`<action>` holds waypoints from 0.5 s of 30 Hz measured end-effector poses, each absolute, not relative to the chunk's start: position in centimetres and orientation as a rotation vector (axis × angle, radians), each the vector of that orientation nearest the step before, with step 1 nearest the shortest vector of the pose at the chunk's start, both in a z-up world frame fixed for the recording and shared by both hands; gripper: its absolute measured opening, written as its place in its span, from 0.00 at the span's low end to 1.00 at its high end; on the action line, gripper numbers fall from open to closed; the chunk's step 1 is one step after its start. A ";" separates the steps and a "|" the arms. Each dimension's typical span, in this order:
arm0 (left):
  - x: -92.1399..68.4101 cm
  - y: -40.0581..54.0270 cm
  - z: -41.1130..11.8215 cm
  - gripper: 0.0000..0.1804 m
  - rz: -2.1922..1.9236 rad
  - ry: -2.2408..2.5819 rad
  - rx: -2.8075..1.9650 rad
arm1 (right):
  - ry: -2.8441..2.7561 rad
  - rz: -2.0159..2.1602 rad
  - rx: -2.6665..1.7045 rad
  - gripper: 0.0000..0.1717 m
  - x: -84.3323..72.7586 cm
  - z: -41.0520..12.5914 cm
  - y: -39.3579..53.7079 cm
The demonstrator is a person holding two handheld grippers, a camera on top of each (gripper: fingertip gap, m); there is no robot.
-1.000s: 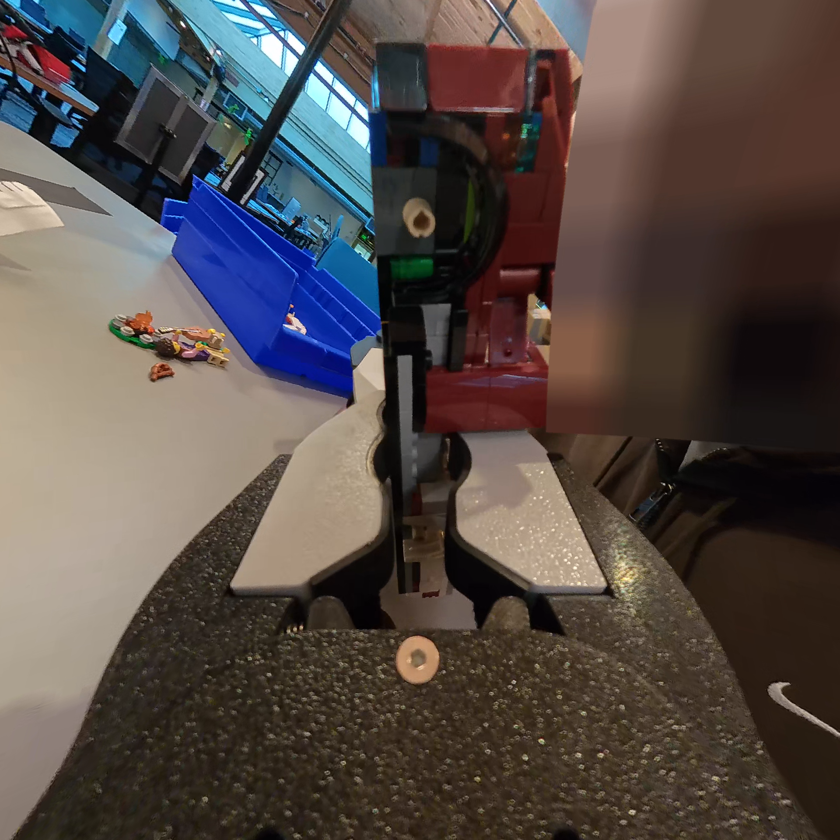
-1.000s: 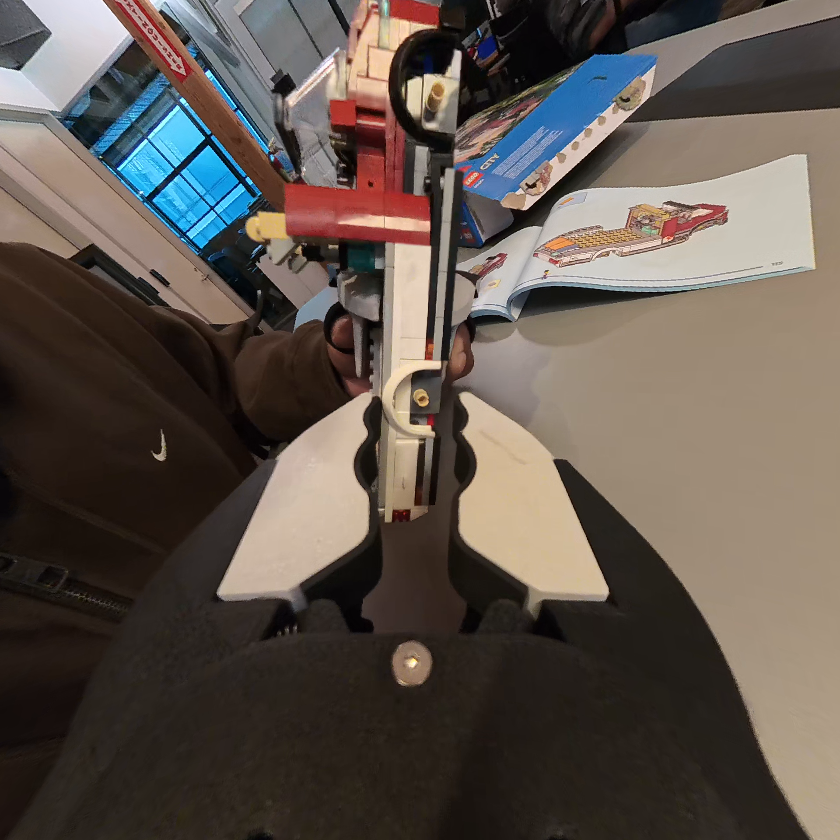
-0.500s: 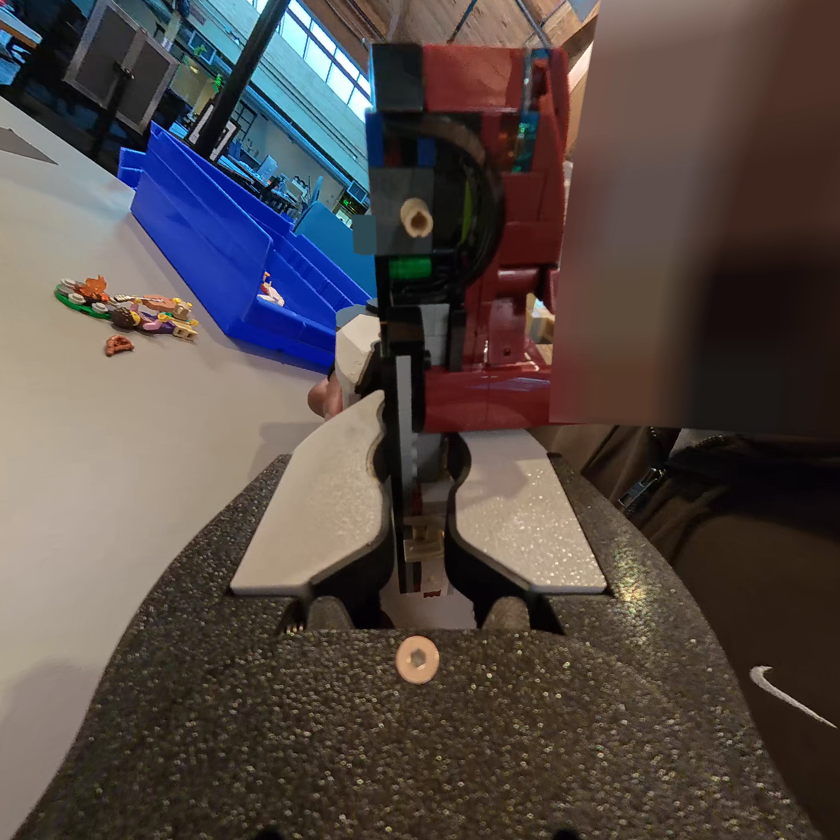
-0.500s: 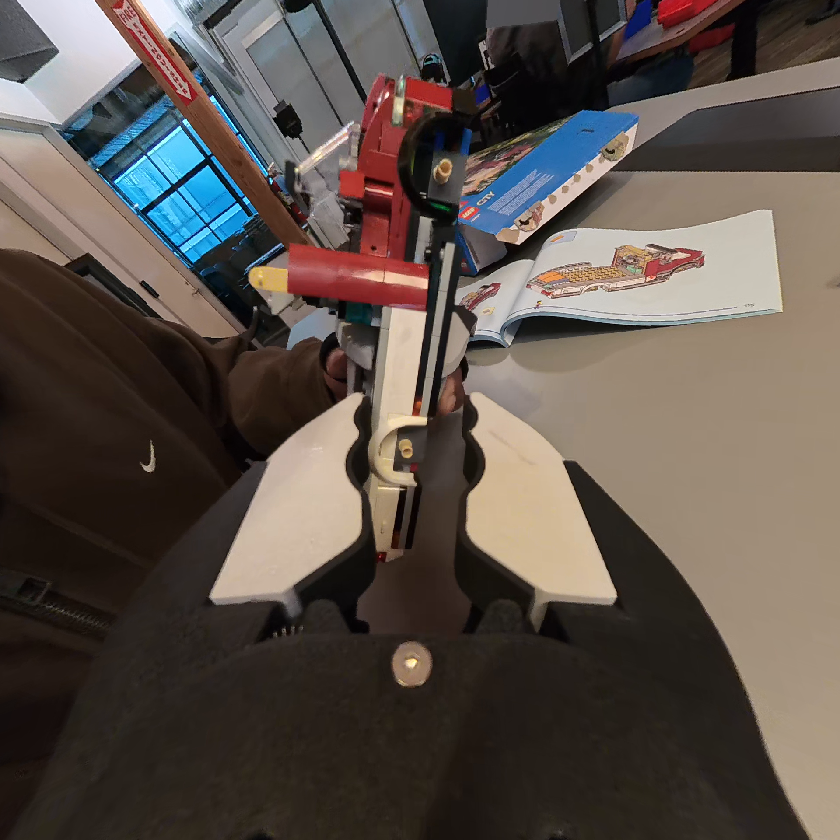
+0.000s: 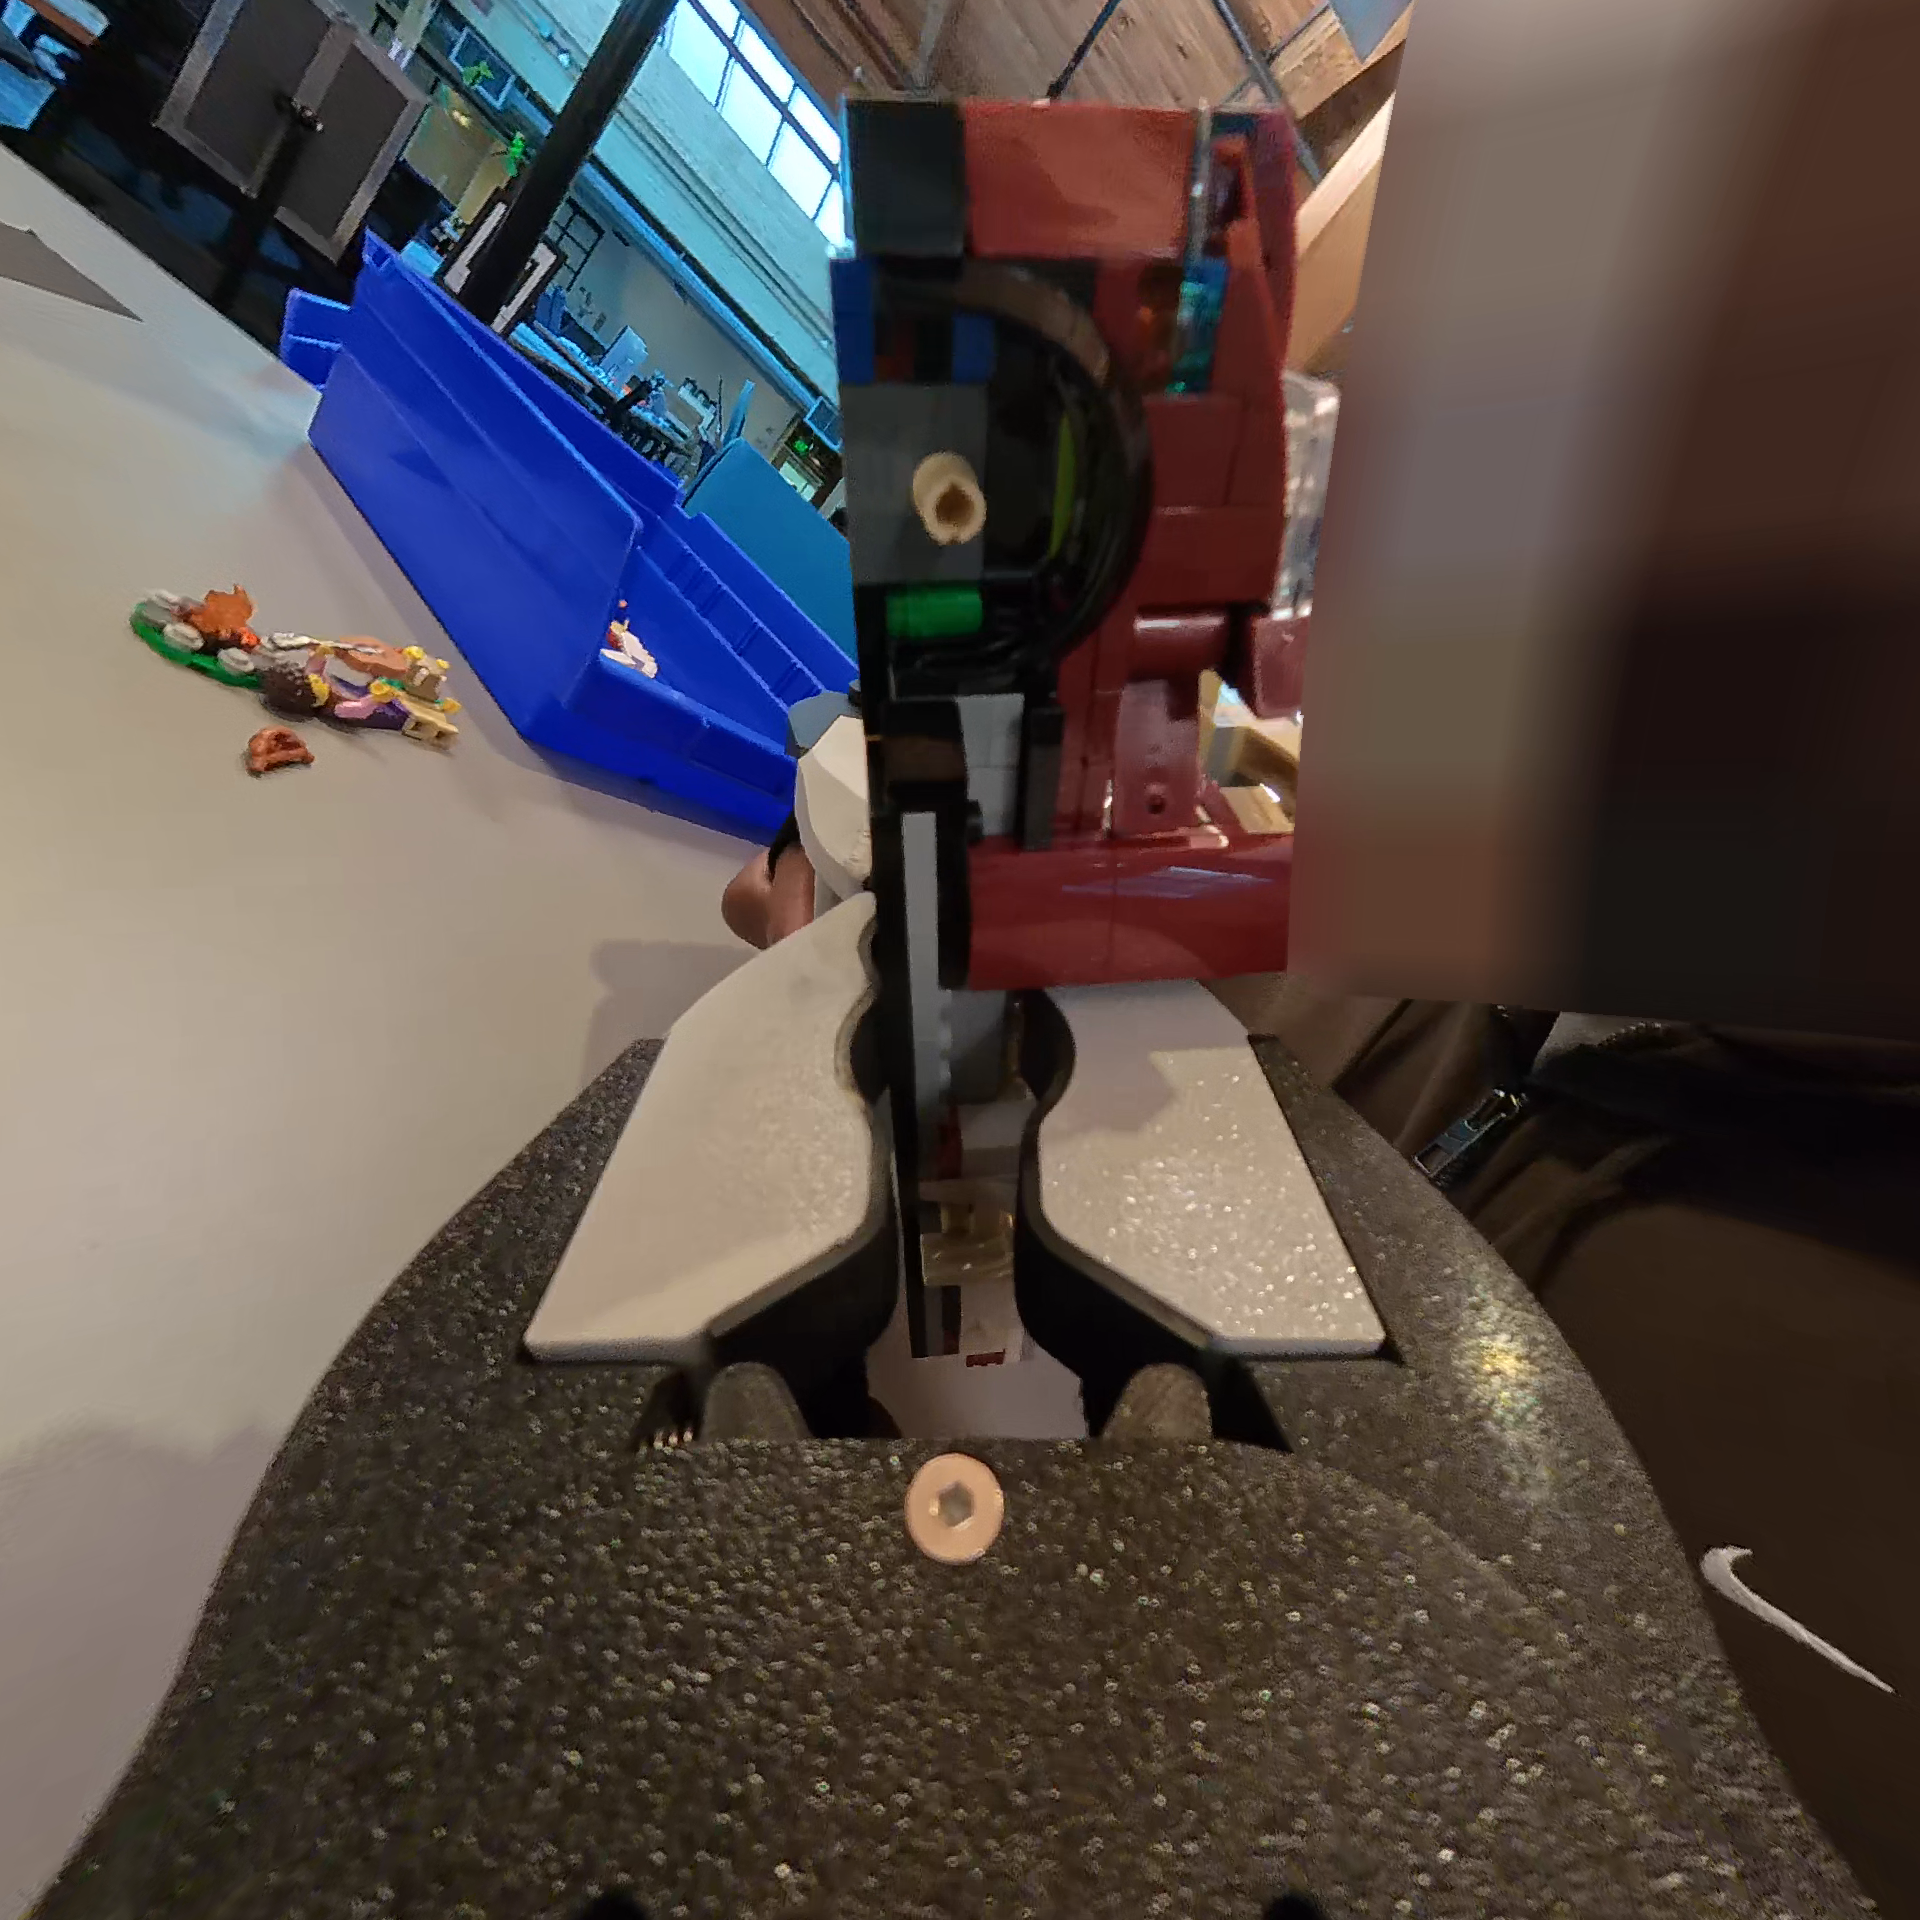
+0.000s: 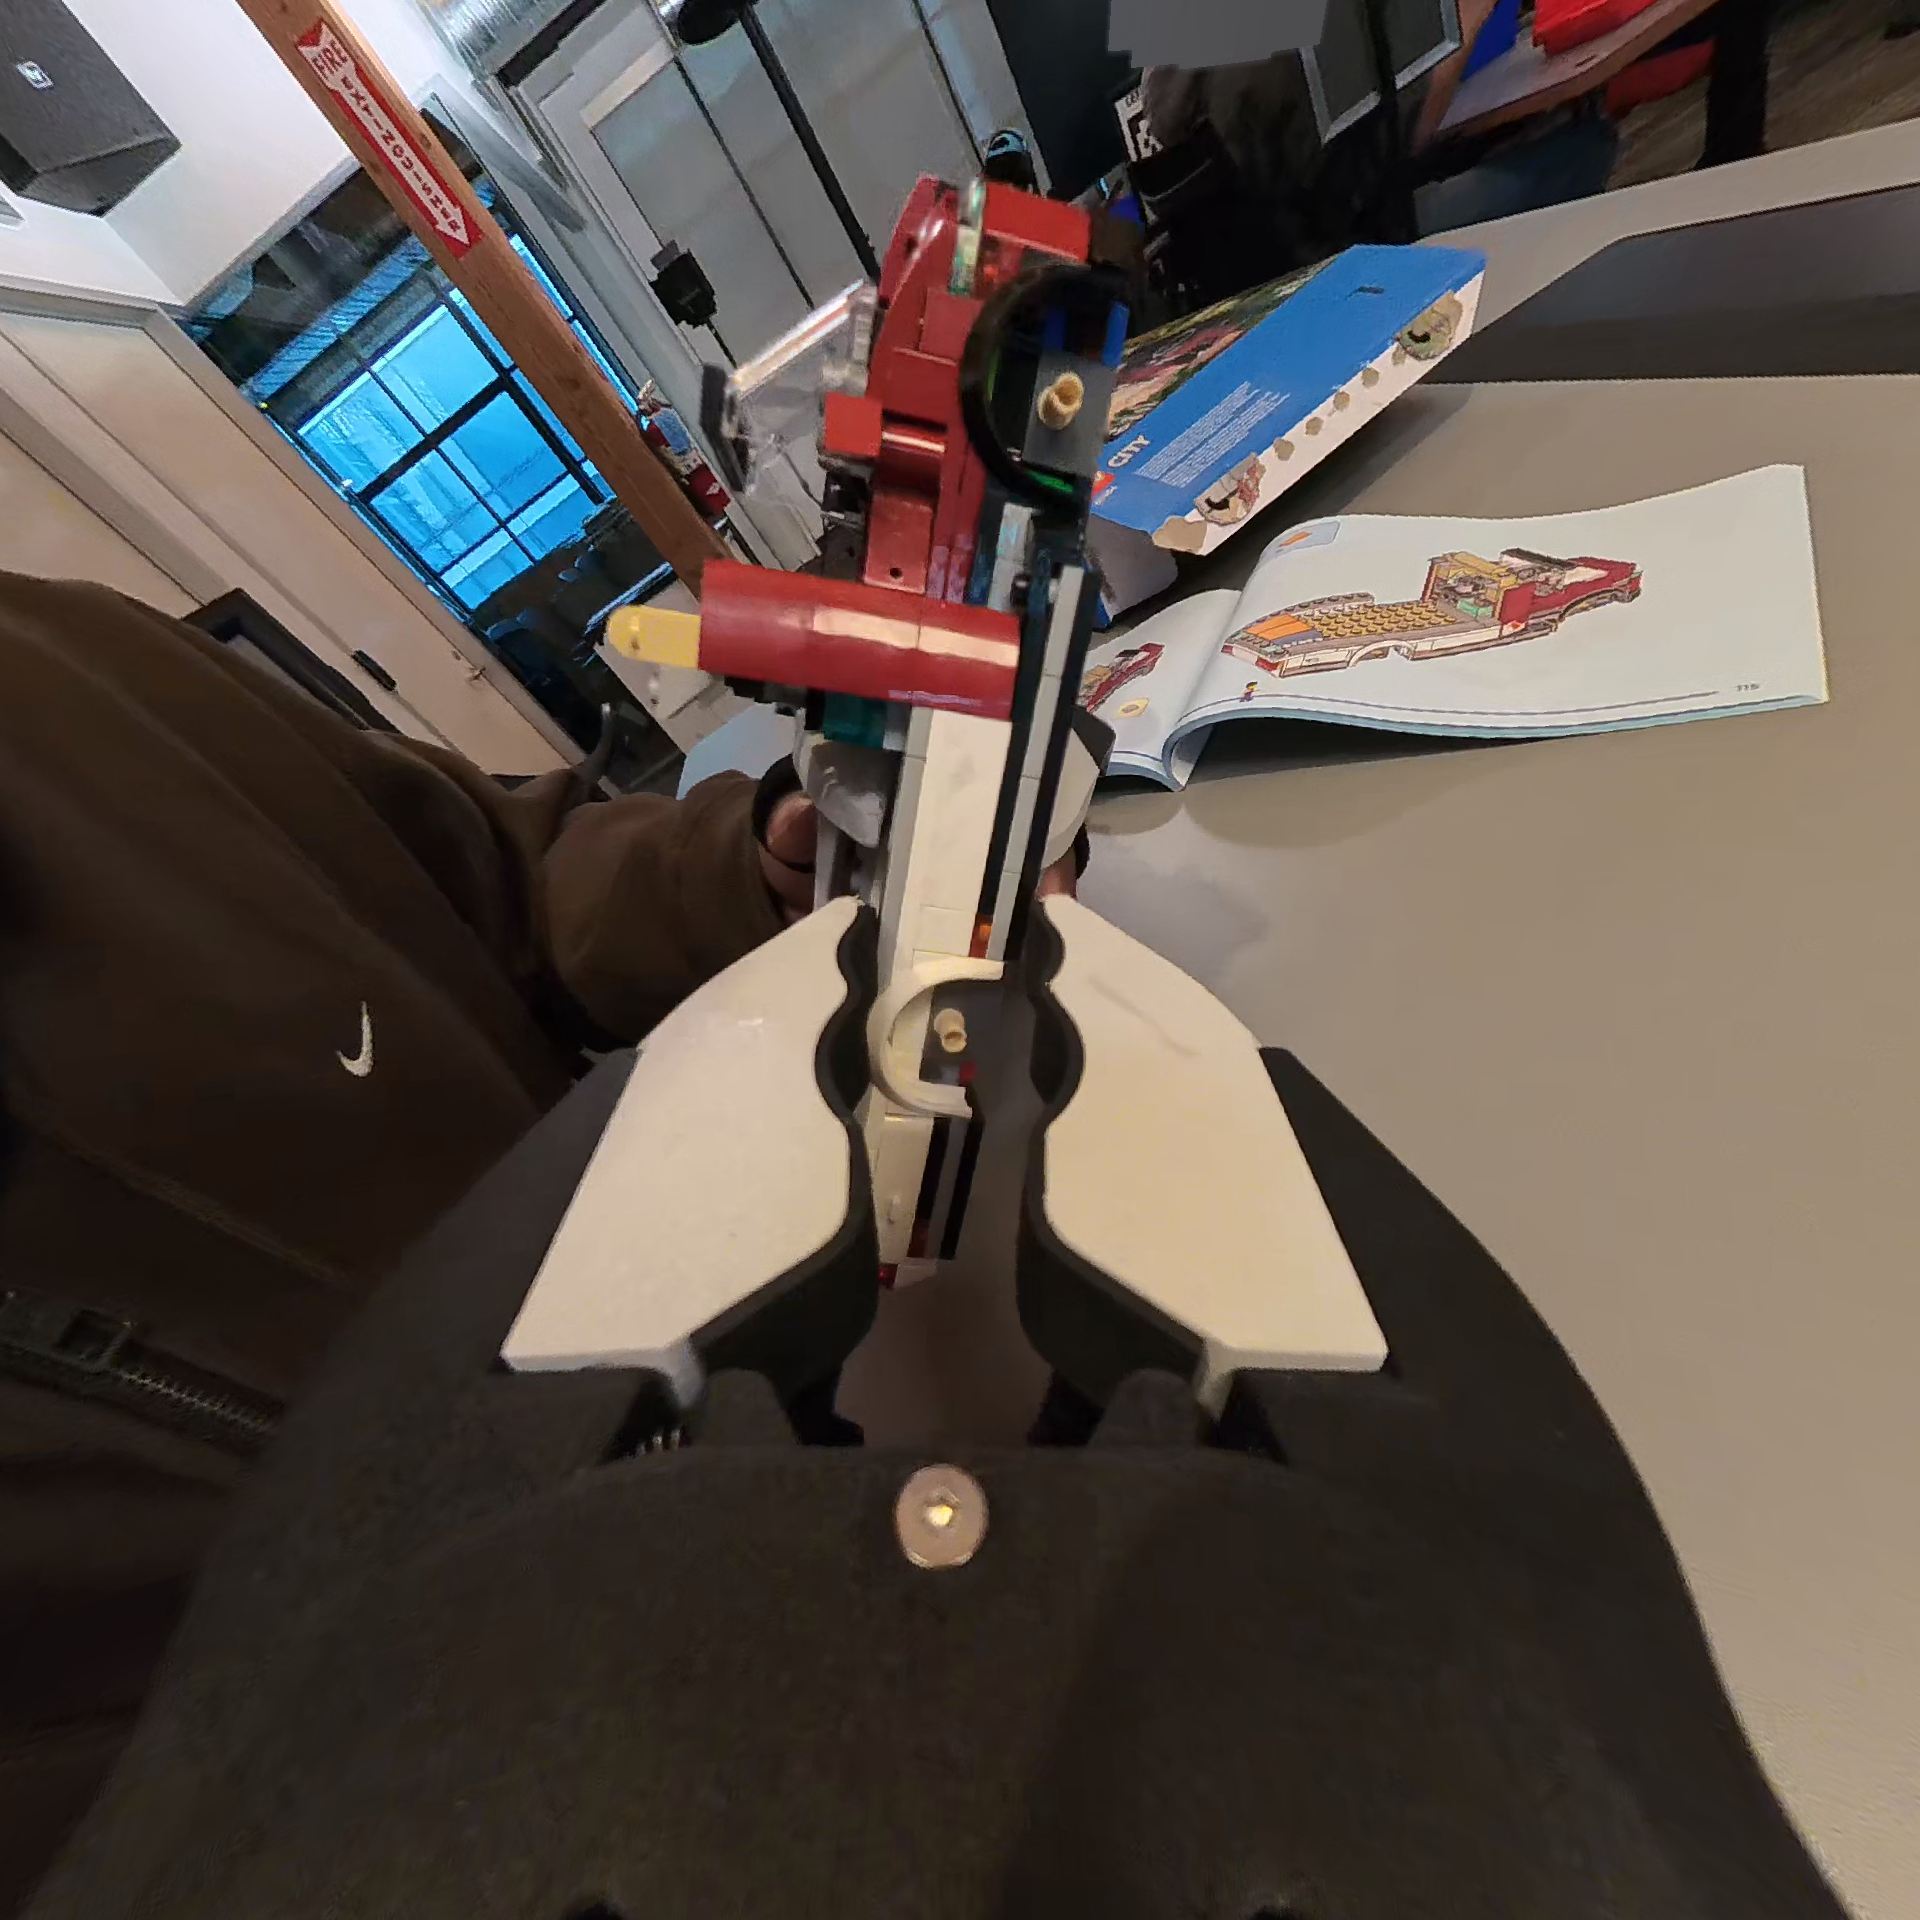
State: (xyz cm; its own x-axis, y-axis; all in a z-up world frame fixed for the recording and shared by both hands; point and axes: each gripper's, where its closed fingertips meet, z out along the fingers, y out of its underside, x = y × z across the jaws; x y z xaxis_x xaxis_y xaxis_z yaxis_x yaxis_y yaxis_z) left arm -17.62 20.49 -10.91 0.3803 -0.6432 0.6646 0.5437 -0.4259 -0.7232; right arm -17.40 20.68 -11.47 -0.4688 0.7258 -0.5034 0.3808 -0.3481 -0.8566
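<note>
A toy brick vehicle, dark red and black in the left wrist view [image 5: 1122, 894] and white and red in the right wrist view [image 6: 935, 831], is held in the air between both grippers, one at each end. My left gripper [image 5: 951, 997] is shut on the black and grey end, with both pads pressing on it. My right gripper [image 6: 951, 914] is shut on the white end with its wheel arch, and its pads touch both sides. The right gripper's white finger [image 5: 831, 800] shows behind the model in the left wrist view. The left gripper's fingers [image 6: 1086, 790] show behind it in the right wrist view.
Blue plastic bins [image 5: 499, 540] and a small heap of brick figures [image 5: 301, 665] lie on the grey table to the left. An open instruction booklet [image 6: 1507, 623] and a blue box [image 6: 1278, 384] lie on the table [image 6: 1558, 1039] to the right. A person's brown jacket [image 6: 260, 935] is close by. Only a small space, under 4 cm, lies between the two pairs of fingers.
My right gripper opened wider half a second ago, with the model slack between its fingers, and has since shut on the white end again, farther in. My left gripper kept its grip throughout.
</note>
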 end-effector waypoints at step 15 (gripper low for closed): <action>-18.0 22.2 -17.3 0.15 -1.280 -0.257 -1.978 | -1.704 1.480 -1.523 0.21 -18.4 -15.5 25.7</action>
State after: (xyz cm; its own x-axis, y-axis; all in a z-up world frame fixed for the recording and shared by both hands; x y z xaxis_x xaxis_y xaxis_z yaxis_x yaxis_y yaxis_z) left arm -18.00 22.20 -17.32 0.4787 -0.2211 0.8497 0.5323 -0.6965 -0.4812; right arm -18.40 25.72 -15.48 -0.3146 0.8911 -0.3271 0.4488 -0.1640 -0.8785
